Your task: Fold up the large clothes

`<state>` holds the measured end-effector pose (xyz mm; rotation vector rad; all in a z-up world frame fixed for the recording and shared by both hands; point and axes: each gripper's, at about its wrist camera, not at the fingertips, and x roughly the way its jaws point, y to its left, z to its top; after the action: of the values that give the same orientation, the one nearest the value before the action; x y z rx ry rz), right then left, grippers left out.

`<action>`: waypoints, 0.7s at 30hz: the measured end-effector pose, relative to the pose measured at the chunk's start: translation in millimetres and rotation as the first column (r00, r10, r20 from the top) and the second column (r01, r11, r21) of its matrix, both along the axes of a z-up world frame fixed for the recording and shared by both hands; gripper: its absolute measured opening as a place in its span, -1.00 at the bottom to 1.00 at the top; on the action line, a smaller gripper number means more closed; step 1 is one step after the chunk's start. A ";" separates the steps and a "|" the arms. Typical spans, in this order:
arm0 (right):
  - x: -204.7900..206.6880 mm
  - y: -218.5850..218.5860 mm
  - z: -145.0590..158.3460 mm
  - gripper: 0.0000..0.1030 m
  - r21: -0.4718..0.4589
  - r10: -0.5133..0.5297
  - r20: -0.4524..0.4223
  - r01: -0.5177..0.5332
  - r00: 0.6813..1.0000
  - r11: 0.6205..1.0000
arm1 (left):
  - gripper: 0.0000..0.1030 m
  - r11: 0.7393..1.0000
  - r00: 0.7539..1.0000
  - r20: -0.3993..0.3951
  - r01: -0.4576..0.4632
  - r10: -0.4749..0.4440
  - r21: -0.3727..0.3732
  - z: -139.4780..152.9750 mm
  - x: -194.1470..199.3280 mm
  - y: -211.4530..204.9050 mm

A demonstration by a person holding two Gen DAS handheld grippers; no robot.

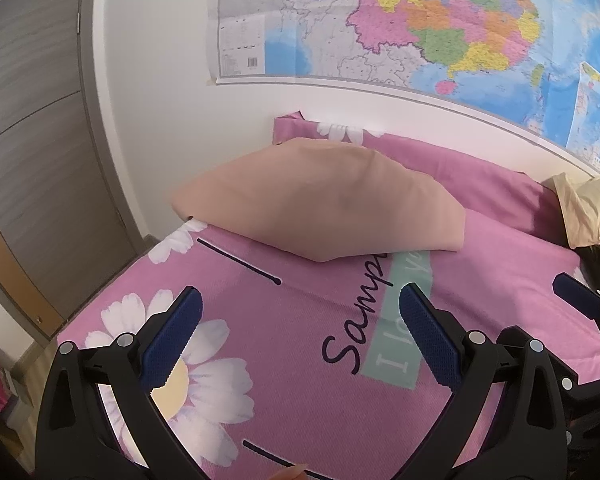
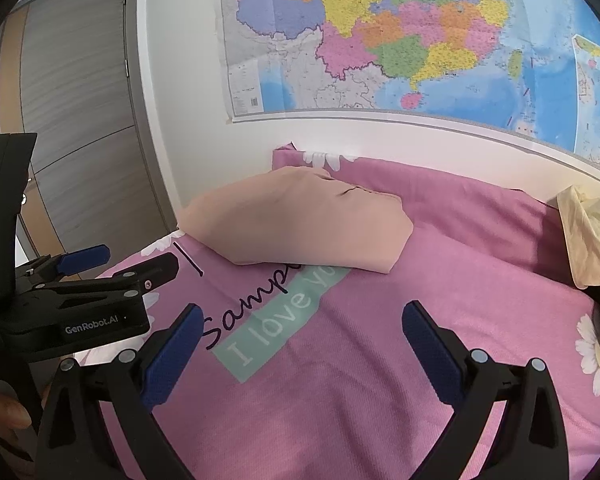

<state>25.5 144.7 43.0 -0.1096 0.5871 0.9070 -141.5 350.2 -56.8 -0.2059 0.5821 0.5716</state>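
Nearest the lens, the left gripper (image 1: 300,312) stands with its two blue-padded fingers (image 1: 176,340) spread wide, holding nothing and hovering above the pink daisy-print bed sheet (image 1: 300,380). Likewise the right gripper (image 2: 302,328) is spread wide and empty over the same sheet, near the teal "I love you" strip (image 2: 276,320).

One folded peach-tan garment (image 1: 320,204) lies on the far-left part of the bed. Its long axis runs left to right, angled slightly nearer at the right, with a squared fold edge at its right end. One crumpled pale-yellow garment (image 2: 592,236) sits at the far right, against the wall.

One coloured wall map (image 2: 400,40) hangs above the bed; one grey wood-grain door (image 2: 84,112) stands left.
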 end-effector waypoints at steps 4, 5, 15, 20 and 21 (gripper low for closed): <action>-1.1 -0.5 0.7 0.88 0.002 0.001 0.004 -0.001 1.000 1.000 | 0.89 1.000 1.000 0.001 0.000 0.000 0.004 0.8 -0.8 -1.1; -1.0 -0.7 0.6 0.88 0.001 0.000 0.004 0.000 1.000 1.000 | 0.89 1.000 1.000 0.003 0.001 -0.001 0.003 0.9 -1.0 -0.8; -1.7 -1.5 0.8 0.88 0.002 -0.005 0.003 0.005 1.000 1.000 | 0.89 1.000 1.000 0.003 -0.001 0.001 0.010 0.8 -0.9 -2.8; -1.8 -1.0 0.6 0.88 0.003 -0.005 -0.001 0.005 1.000 1.000 | 0.89 1.000 1.000 0.003 -0.004 0.004 0.010 0.5 -2.0 -2.8; -2.1 -0.7 0.5 0.88 0.001 -0.006 0.000 0.006 1.000 1.000 | 0.89 1.000 1.000 0.003 -0.005 0.005 0.009 0.4 -2.6 -3.1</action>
<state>23.4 144.0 43.6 -0.1066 0.5869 0.9020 -144.1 347.2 -56.4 -0.1996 0.5758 0.5786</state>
